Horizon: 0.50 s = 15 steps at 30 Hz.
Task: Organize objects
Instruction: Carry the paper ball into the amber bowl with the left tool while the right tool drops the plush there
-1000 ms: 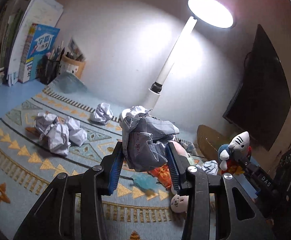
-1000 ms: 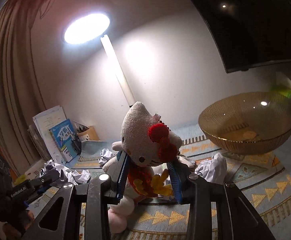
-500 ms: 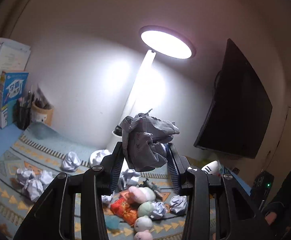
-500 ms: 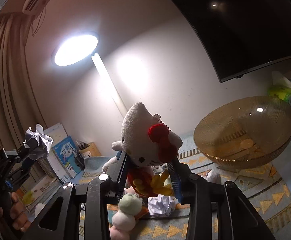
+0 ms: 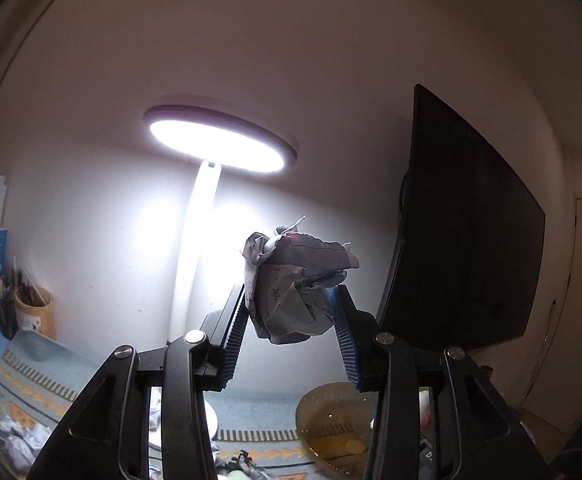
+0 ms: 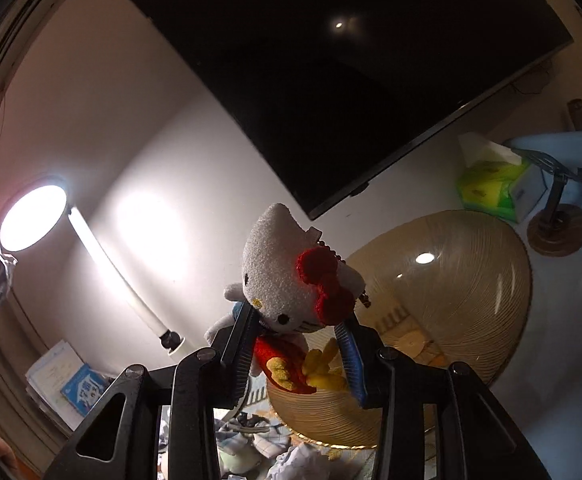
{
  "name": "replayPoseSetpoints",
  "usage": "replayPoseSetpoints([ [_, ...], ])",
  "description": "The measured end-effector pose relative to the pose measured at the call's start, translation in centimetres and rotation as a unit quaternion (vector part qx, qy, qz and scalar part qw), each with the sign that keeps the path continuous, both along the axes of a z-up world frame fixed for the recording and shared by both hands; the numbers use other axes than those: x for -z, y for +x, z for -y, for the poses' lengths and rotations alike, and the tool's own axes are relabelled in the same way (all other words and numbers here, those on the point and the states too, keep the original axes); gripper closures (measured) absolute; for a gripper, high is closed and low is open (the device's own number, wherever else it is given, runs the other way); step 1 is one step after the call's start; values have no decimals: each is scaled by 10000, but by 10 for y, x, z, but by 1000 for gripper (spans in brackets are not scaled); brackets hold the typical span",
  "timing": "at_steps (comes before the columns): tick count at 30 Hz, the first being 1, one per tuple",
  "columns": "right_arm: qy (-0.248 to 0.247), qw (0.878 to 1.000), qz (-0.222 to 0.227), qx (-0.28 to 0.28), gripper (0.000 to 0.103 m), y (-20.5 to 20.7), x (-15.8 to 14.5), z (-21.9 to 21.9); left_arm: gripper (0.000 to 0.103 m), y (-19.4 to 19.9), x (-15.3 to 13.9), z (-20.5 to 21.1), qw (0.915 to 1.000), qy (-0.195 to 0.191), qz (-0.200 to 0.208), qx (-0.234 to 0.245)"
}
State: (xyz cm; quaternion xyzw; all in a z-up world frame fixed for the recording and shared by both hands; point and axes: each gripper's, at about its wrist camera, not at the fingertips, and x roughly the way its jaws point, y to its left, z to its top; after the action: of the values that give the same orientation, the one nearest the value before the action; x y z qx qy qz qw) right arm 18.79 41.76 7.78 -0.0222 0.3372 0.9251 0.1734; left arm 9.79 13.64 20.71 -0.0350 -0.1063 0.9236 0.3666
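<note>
Gripping one paper ball (image 5: pixel 297 284), one plush cat (image 6: pixel 291 292).

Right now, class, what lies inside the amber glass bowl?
Through the amber glass bowl only the patterned mat beneath shows. The plush cat and right gripper cover its near rim, hiding that part.

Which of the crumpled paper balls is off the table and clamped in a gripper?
The grey crumpled paper ball held between the left gripper fingers, up in front of the lamp. The other paper wads lie on the patterned mat.
</note>
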Motion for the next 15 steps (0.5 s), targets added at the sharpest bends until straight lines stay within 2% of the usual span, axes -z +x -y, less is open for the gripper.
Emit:
replayPoseSetpoints([
  [2, -417, 9989, -204, -48, 65, 10, 6, -18, 64, -10, 12, -24, 9996, -184, 190, 85],
  [3, -669, 9972, -324, -92, 65, 14, 11, -27, 64, -17, 18, -39, 9983, -395, 382, 205],
  [6, -1277, 9898, -609, -185, 64, 22, 24, -50, 64, -30, 25, -81, 9902, -799, 755, 862],
  [11, -1549, 9867, -479, 113, 64, 28, 34, -69, 64, -42, 31, -135, 9760, -1007, 1068, 1606],
  [14, -1625, 9849, -597, 90, 64, 34, 35, -74, 64, -54, 46, -152, 9696, -860, 1247, 1920],
  [15, -1610, 9852, -579, 108, 64, 35, 34, -75, 64, -60, 52, -161, 9662, -983, 1342, 1969],
])
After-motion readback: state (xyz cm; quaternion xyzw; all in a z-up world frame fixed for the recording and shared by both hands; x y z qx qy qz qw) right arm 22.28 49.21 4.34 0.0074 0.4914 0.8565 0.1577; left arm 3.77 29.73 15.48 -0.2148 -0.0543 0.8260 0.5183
